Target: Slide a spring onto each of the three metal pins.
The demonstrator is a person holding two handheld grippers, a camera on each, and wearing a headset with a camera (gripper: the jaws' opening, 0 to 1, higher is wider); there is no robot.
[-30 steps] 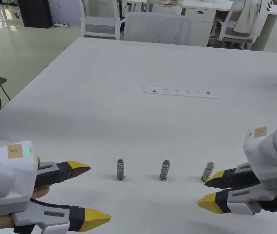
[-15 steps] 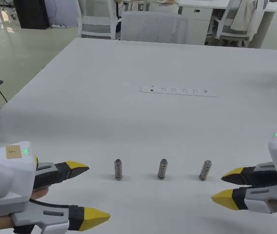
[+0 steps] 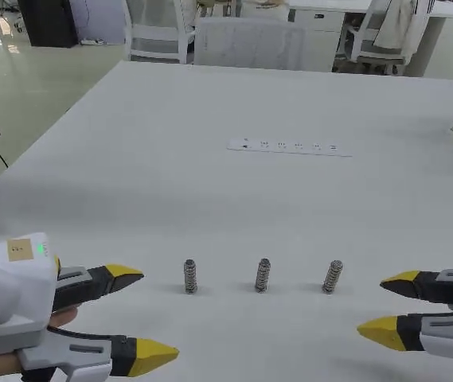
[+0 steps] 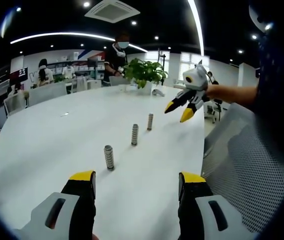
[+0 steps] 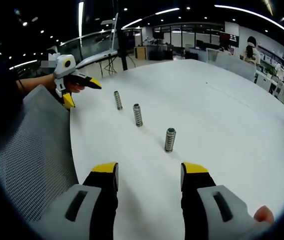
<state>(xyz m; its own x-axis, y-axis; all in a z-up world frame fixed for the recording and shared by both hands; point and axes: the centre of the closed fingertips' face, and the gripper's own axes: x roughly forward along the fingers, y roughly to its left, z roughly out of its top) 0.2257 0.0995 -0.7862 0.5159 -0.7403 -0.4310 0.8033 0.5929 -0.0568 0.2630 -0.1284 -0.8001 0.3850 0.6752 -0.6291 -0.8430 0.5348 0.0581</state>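
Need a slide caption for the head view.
Three springs stand in a row on the table between the open left gripper and open right gripper.

A power strip (image 3: pixel 288 146) lies on the white table (image 3: pixel 170 167), chairs (image 3: pixel 246 44) behind.

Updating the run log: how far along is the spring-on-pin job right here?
Done, by the look of it: the left spring, middle spring and right spring each stand upright in a row on the table, as if seated on pins; the pins themselves are hidden. In hand: nothing, the left gripper and right gripper are open and empty, apart from the row. Left: likely nothing.
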